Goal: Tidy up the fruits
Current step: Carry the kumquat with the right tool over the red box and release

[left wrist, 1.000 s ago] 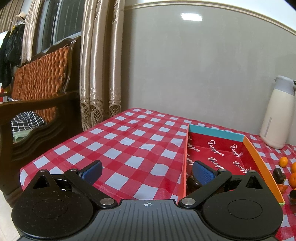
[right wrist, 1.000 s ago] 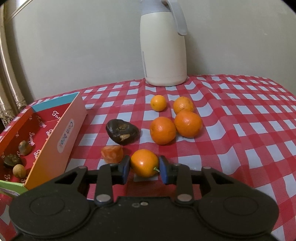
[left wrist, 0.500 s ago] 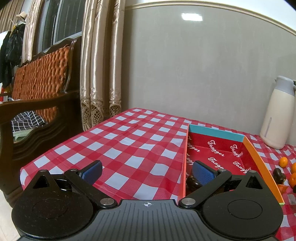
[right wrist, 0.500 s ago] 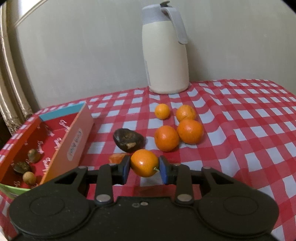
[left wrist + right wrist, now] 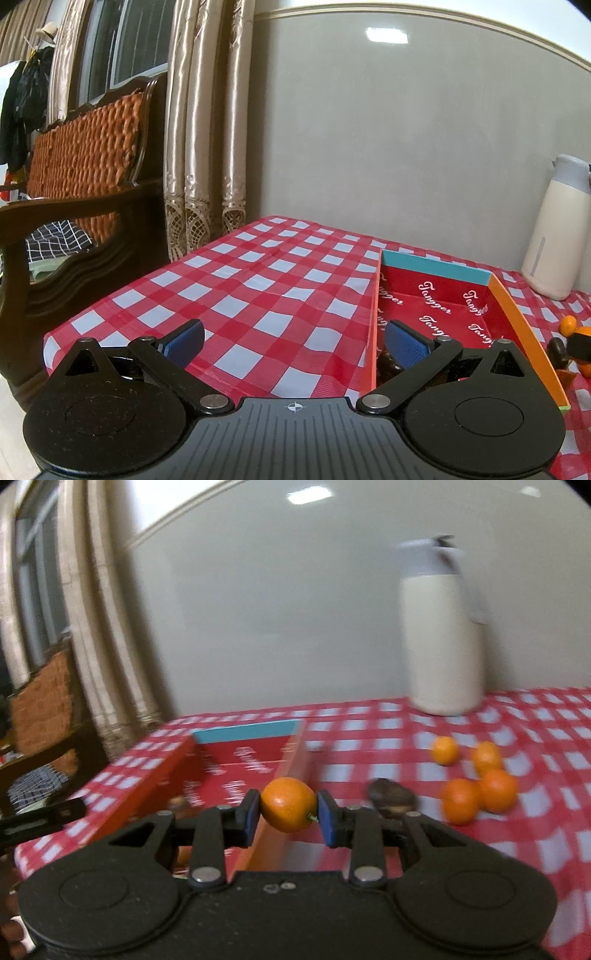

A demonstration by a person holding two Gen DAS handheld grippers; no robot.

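While right gripper (image 5: 289, 806) clamps orange (image 5: 289, 805), red box (image 5: 236, 760) lies just ahead-left; left gripper (image 5: 295, 341) gapes wide, empty.

A plain grey wall (image 5: 369, 147) runs behind the table (image 5: 258, 295), with a pale moulding along its top and a ceiling light mirrored as a bright patch (image 5: 386, 34) on its sheen. To the left hang glossy beige curtains (image 5: 199, 129) with lace hems, beside a dark window (image 5: 136, 44). A carved dark wooden bench (image 5: 74, 229) with an orange woven back stands below it, a checked cloth (image 5: 59, 240) on its seat. Dark clothes and a hat (image 5: 22, 92) hang at far left. The table wears a red-and-white checked cover.
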